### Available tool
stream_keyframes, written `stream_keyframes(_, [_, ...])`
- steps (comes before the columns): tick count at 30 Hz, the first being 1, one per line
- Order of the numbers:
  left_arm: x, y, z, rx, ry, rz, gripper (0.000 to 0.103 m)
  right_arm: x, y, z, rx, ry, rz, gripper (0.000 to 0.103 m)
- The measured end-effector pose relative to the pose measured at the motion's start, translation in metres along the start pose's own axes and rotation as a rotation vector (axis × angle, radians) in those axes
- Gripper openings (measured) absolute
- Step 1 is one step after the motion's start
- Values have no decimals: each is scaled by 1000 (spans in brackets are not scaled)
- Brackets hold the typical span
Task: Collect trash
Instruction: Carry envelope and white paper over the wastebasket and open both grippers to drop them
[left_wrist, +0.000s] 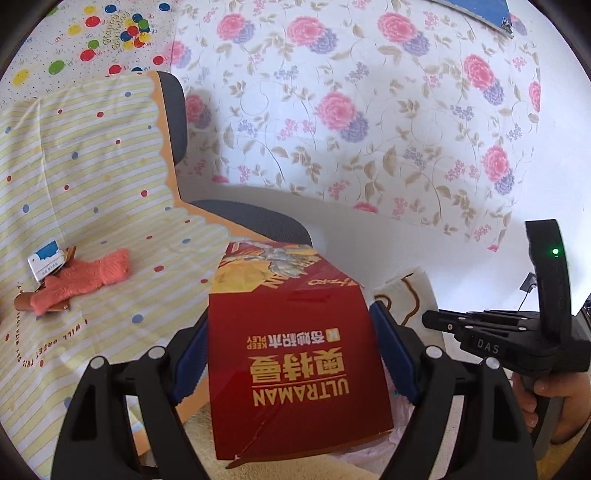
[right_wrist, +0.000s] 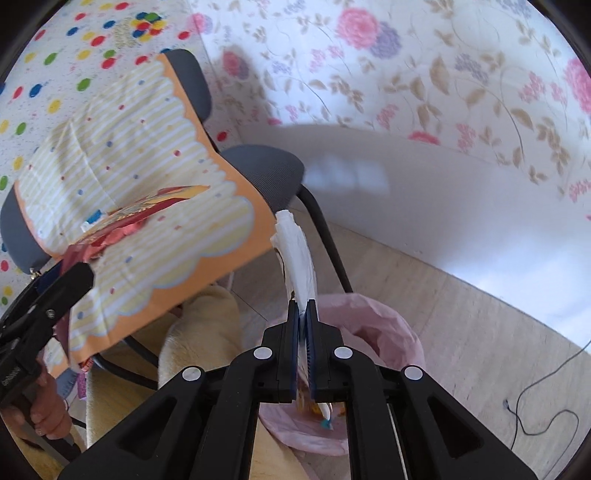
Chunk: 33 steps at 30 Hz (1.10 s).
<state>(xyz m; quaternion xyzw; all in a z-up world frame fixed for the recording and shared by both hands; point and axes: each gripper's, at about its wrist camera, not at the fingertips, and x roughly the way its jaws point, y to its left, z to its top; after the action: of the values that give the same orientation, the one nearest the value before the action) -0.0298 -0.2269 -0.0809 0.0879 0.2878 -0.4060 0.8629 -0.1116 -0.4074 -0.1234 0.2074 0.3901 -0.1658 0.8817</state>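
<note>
Mid-collection. Left gripper (left_wrist: 295, 354) fingers clamp red box (left_wrist: 295, 354); right gripper (right_wrist: 303, 332) fingers pinch white wrapper (right_wrist: 297, 254) above pink-lined bin (right_wrist: 388, 332). Next, likely: release wrapper into bin, at 6 o'clock.

Box (left_wrist: 295, 350) between the fingers of my left hand-held gripper (left_wrist: 295, 354), chair (left_wrist: 251, 218) behind it, cloth (left_wrist: 92, 184) on the chair, small packet (left_wrist: 44, 263) on the cloth, my right hand-held gripper (right_wrist: 303, 332) over the lined bin (right_wrist: 388, 332) on the floor (right_wrist: 461, 332), right of the chair
</note>
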Motion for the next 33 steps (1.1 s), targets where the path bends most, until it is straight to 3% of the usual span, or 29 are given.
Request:
stream_keyframes(2, [0, 0, -2, 1, 5, 11, 79, 11, -7, -1, 18, 20, -2, 7])
stream_keyframes(6, [0, 2, -2, -3, 10, 24, 79, 23, -13, -2, 56, 42, 12, 20])
stream_keyframes(16, [0, -3, -7, 20, 15, 6, 79, -9, 2, 21, 10, -76, 39, 24])
stream_keyframes(25, [8, -31, -13, 108, 61, -100, 79, -34, 4, 31, 5, -145, 61, 27])
stream_keyframes(33, [42, -68, -19, 195, 156, -191, 79, -51, -30, 29, 63, -192, 26, 31])
